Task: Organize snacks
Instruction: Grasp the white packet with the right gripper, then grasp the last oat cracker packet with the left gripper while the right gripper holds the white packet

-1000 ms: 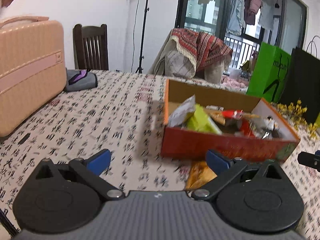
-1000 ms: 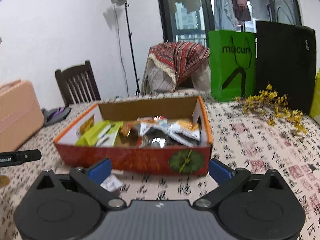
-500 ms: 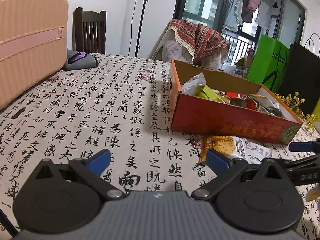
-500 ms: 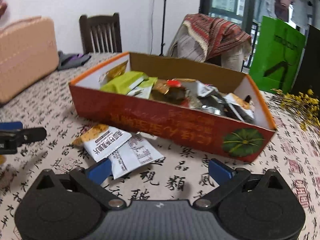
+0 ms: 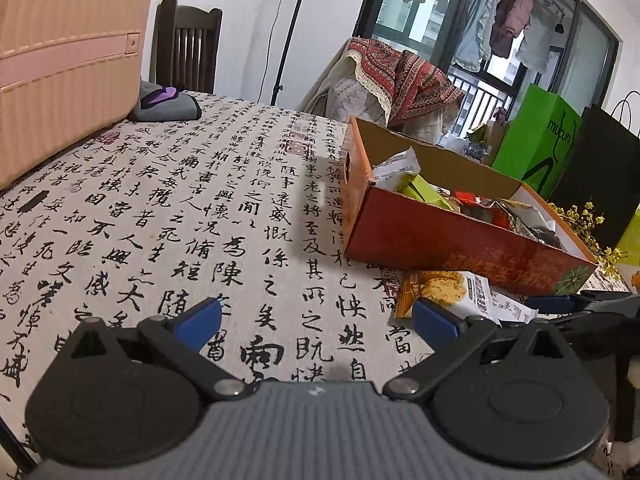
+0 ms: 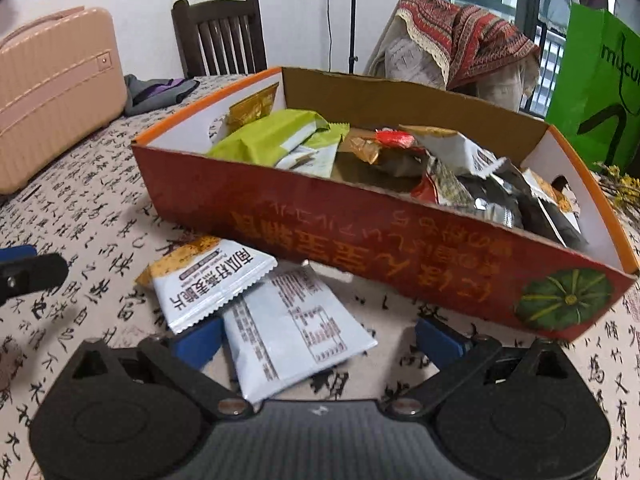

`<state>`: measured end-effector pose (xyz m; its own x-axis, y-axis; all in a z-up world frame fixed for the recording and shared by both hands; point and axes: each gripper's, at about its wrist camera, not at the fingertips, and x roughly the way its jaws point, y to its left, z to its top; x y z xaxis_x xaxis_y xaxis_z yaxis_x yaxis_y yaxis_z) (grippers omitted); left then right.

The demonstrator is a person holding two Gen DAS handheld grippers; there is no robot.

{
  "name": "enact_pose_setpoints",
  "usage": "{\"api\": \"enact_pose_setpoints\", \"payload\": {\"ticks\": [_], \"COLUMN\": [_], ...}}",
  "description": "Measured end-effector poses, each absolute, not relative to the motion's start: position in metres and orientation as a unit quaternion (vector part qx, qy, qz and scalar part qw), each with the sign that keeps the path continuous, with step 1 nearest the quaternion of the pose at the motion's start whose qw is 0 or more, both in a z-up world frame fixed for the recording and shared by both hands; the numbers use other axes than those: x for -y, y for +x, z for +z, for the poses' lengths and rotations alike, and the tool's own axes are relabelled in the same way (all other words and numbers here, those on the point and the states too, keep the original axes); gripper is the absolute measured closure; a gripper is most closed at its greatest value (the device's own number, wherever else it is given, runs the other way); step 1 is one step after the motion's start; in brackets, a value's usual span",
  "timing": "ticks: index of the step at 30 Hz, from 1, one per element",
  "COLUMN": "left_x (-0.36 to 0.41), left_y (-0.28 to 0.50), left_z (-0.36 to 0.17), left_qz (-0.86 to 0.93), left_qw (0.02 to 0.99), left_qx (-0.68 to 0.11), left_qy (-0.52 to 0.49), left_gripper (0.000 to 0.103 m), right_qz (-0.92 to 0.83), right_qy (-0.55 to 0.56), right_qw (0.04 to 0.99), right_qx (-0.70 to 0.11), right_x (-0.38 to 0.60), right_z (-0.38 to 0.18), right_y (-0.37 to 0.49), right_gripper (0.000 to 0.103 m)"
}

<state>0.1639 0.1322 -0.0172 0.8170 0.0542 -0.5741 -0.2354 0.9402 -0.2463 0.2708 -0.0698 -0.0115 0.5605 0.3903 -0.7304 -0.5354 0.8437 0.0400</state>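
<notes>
While my left gripper (image 5: pixel 316 322) hangs with its blue fingers wide and empty over the calligraphy-printed tablecloth (image 5: pixel 168 208), the open red cardboard box (image 5: pixel 440 240) of snacks sits ahead to its right. From my right gripper (image 6: pixel 318 338), also spread wide, two white snack packets (image 6: pixel 256 296) lie just before the box (image 6: pixel 360 240), the nearer one between my fingers.

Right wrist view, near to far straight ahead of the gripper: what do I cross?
right gripper → face-down white packet → red snack box front wall → loose snacks inside → box's brown back wall → patterned cloth draped behind.
</notes>
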Motion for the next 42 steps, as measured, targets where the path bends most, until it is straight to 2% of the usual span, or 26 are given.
{"api": "enact_pose_setpoints", "payload": {"ticks": [6, 8, 10, 14, 26, 42], "left_x": [-0.136, -0.137, -0.137, -0.14, -0.141, -0.078], "left_y": [0.161, 0.161, 0.161, 0.161, 0.161, 0.206], "left_z": [-0.017, -0.016, -0.017, -0.017, -0.018, 0.014], "left_qz": [0.08, 0.081, 0.082, 0.082, 0.084, 0.067], "left_qw": [0.94, 0.94, 0.939, 0.938, 0.936, 0.932], "left_qx": [-0.287, -0.286, -0.286, -0.286, -0.29, -0.346], "left_qy": [-0.166, -0.168, -0.171, -0.177, -0.18, -0.085], "left_gripper": [0.0, 0.0, 0.0, 0.0, 0.0, 0.0], "right_qz": [0.267, 0.273, 0.28, 0.284, 0.247, 0.186], "right_qy": [-0.088, -0.087, -0.087, -0.094, -0.072, 0.02], "right_qw": [0.883, 0.884, 0.885, 0.885, 0.914, 0.936], "right_qx": [-0.375, -0.369, -0.363, -0.357, -0.315, -0.299], "right_x": [0.07, 0.071, 0.071, 0.073, 0.119, 0.187], "right_z": [-0.013, -0.012, -0.009, -0.005, 0.011, 0.0], "right_y": [0.268, 0.266, 0.262, 0.254, 0.22, 0.228], "right_gripper": [0.0, 0.006, 0.028, 0.04, 0.044, 0.044]}}
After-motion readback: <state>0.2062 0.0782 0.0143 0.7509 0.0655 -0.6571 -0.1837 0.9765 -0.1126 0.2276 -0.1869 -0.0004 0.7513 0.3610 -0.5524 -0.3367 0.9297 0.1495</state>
